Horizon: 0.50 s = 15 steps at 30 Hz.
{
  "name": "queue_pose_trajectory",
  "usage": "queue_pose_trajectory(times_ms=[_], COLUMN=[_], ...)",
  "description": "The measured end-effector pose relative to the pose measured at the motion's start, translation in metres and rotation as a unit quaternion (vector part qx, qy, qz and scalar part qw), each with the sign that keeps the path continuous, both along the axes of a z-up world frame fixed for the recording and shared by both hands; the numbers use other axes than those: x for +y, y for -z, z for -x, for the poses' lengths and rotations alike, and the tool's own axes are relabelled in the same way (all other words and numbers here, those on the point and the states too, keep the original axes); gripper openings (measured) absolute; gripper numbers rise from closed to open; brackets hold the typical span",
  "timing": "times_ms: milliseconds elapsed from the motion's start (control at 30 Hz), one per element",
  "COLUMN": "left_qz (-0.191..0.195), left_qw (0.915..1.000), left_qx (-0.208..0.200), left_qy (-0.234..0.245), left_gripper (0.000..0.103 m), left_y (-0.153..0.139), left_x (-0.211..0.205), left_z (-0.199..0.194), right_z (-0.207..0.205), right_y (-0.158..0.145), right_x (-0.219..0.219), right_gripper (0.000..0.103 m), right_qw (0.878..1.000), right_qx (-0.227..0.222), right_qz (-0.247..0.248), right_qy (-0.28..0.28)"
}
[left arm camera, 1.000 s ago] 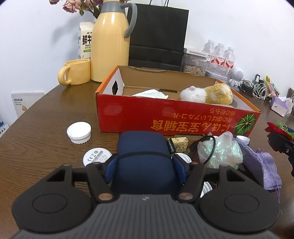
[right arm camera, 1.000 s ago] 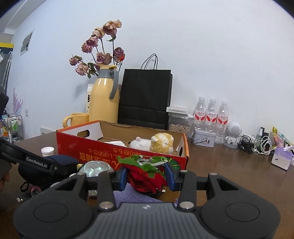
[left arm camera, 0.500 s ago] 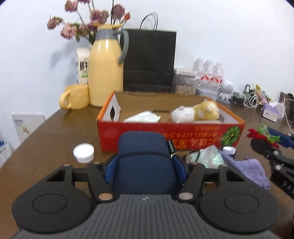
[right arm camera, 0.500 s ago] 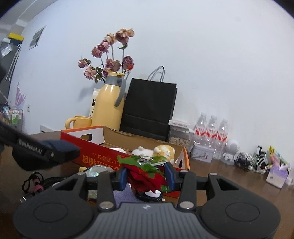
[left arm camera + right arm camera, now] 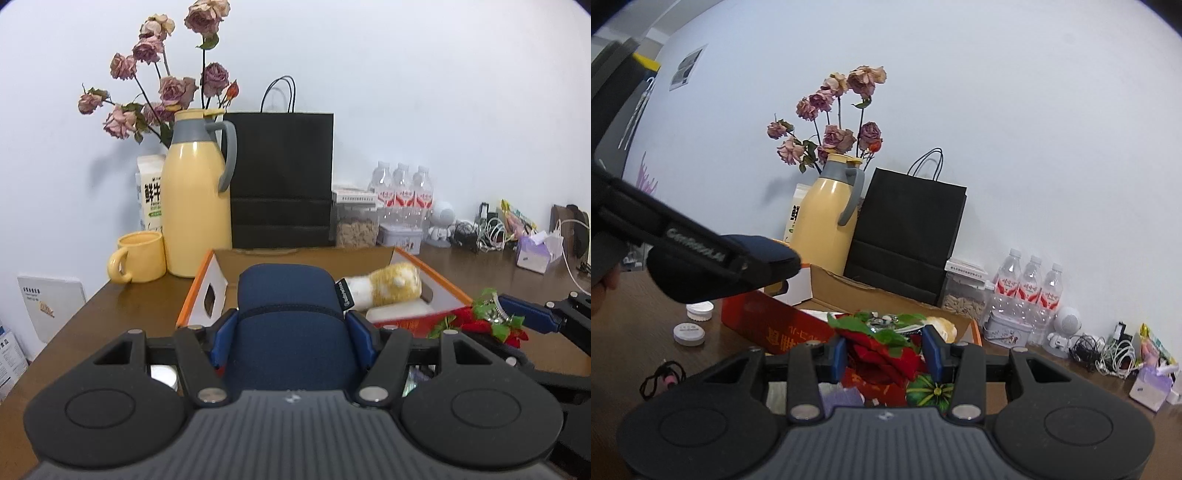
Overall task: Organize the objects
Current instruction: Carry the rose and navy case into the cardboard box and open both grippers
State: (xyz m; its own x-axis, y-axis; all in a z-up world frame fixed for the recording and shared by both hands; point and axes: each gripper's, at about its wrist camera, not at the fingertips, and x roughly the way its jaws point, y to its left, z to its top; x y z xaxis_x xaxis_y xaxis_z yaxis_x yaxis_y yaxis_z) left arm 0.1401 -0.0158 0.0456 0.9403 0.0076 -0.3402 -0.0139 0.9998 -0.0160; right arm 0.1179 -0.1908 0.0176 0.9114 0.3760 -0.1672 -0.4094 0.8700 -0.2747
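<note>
My left gripper is shut on a navy blue pouch and holds it in the air over the near left part of the red cardboard box. The pouch also shows in the right wrist view. My right gripper is shut on a red fabric flower with green leaves, held above the box's near right edge. The flower also shows in the left wrist view. A yellow and white plush toy and white tissue lie inside the box.
Behind the box stand a yellow thermos with dried roses, a yellow mug, a milk carton, a black paper bag, water bottles and cables. Two white lids and a black cord lie on the table at left.
Both grippers have risen off the table with their loads and moved toward the box. The pouch now hangs over the box's left part, the flower over its right edge.
</note>
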Motion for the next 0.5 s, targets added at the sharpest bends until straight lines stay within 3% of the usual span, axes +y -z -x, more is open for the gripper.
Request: queue_pose_trajectory(times_ms=[500], left_qz=[-0.008], left_qw=[0.9994], left_qx=[-0.034], left_qy=[0.007], left_gripper=[0.064], left_y=[-0.017], left_x=[0.002], left_z=[-0.064], right_z=[-0.064], right_y=[-0.03], right_x=[0.029], right_gripper=[0.04], right_qw=[0.999], right_qx=[-0.019], right_qz=[0.039], right_qy=[-0.023])
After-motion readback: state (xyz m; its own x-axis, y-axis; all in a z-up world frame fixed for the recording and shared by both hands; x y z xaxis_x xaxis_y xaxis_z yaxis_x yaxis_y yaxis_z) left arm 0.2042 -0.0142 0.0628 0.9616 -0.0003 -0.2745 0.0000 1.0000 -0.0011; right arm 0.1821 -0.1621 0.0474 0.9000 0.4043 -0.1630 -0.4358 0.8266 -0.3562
